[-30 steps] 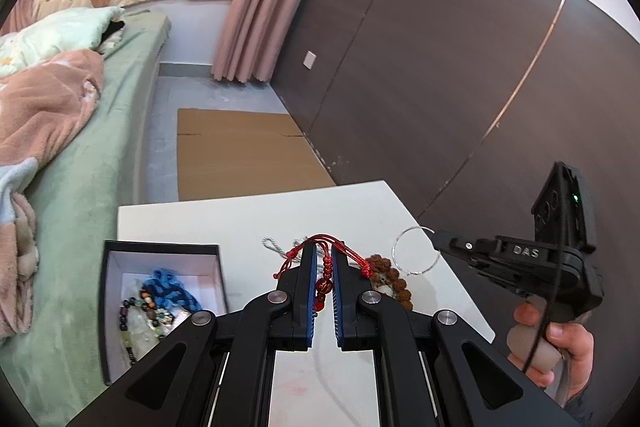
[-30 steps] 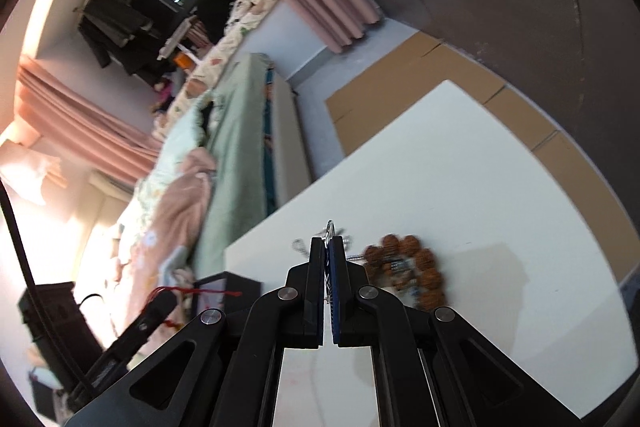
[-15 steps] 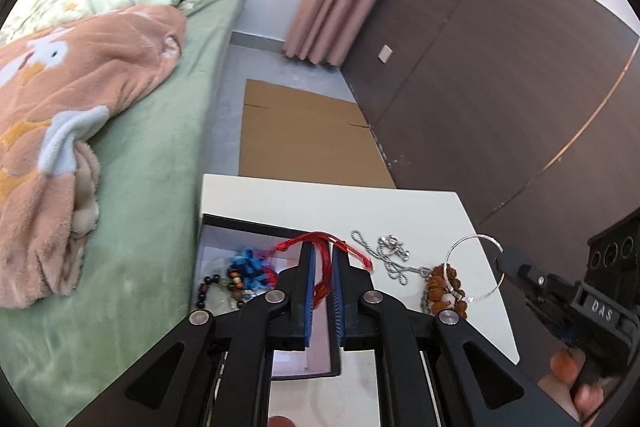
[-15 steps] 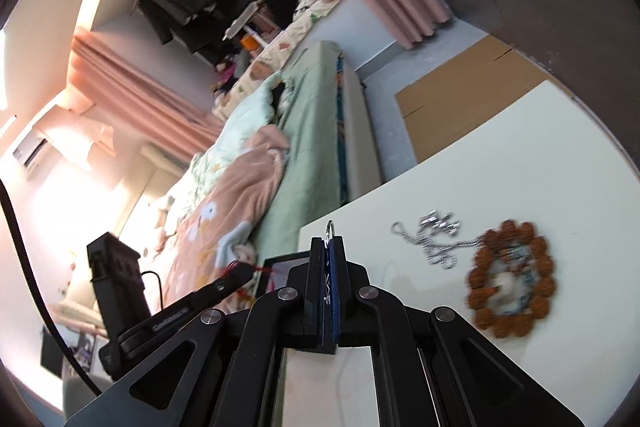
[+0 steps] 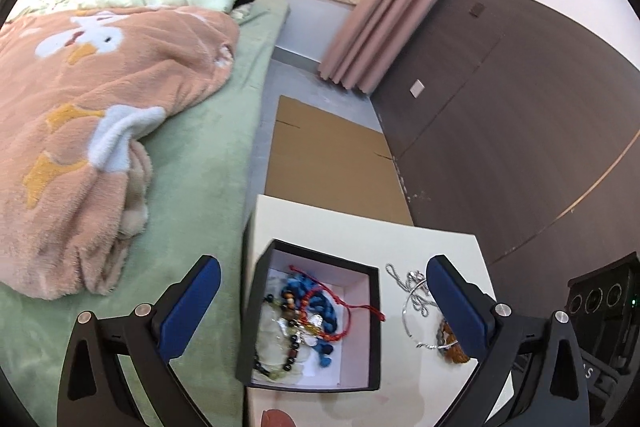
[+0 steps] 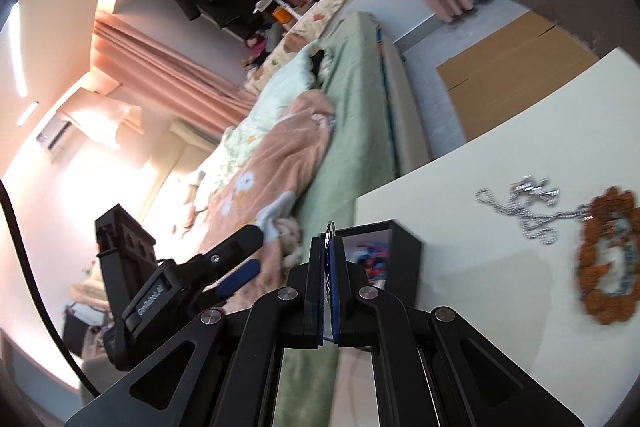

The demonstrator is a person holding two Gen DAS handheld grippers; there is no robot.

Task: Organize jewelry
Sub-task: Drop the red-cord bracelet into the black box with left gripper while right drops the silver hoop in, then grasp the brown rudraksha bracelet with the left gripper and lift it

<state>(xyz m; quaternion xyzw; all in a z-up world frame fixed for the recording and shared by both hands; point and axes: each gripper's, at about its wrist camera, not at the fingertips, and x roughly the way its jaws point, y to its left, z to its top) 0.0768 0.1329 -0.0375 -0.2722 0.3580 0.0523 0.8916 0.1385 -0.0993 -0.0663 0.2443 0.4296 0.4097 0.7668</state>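
- Hanging above the black box (image 5: pixel 372 327), the left claw (image 5: pixel 320 311) has its blue-padded fingers (image 5: pixel 188 307) spread wide, one on each side of the box, holding nothing.
- Writing: the only lettering is on the body of each claw as seen from the other's camera, and it is too blurred or cropped to read.
- Inside the box lie a red cord bracelet (image 5: pixel 340 303), a blue corded piece (image 5: pixel 316 299) and a dark beaded strand (image 5: pixel 280 359), heaped on its pale lining.
- The right claw (image 6: pixel 330 267) is pressed together on a thin silver ring (image 6: pixel 330 227), whose rim shows just past the fingertips, over the box (image 6: pixel 404 255).
- Right of the box on the white tabletop (image 5: pixel 360 231) lie a silver chain (image 5: pixel 414 287) and, nearer the camera, a brown bead bracelet (image 5: pixel 452 343); the ring (image 5: pixel 412 315) also shows here.
- Only the right wrist view shows the chain (image 6: pixel 524 215) and brown beads (image 6: pixel 600 247) in full, well apart from the box, though blurred; the left claw (image 6: pixel 240 259) appears left of the box.
- Only the left wrist view looks down into the box; a bed with a peach blanket (image 5: pixel 80 115) lies left of it.
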